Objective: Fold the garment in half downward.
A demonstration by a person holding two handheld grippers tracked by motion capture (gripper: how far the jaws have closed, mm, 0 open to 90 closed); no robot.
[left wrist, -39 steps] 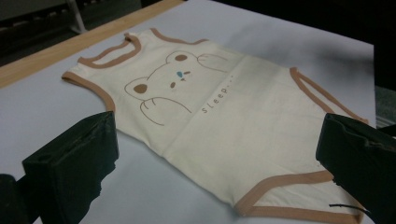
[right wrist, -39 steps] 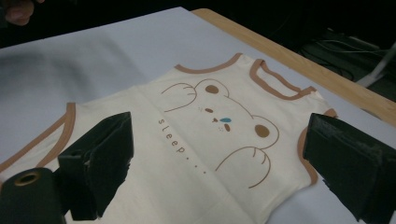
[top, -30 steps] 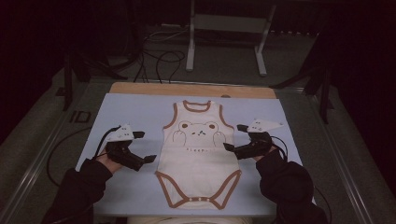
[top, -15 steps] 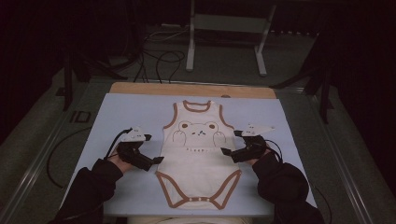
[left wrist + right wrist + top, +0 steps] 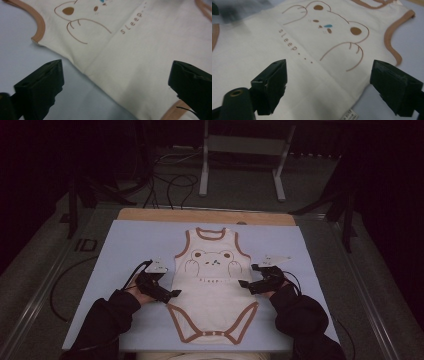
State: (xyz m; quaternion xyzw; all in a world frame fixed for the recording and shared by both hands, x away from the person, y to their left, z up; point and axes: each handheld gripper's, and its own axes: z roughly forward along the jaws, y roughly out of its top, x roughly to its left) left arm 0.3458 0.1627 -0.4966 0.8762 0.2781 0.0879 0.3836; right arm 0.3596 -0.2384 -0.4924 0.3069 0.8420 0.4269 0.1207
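Bodysuit (image 5: 214,290) lies flat — left gripper (image 5: 169,294) and right gripper (image 5: 243,283) flank it, fingers released.

Dark sleeves (image 5: 107,317) cover both forearms; each black gripper (image 5: 172,293) trails a black cable (image 5: 57,285).
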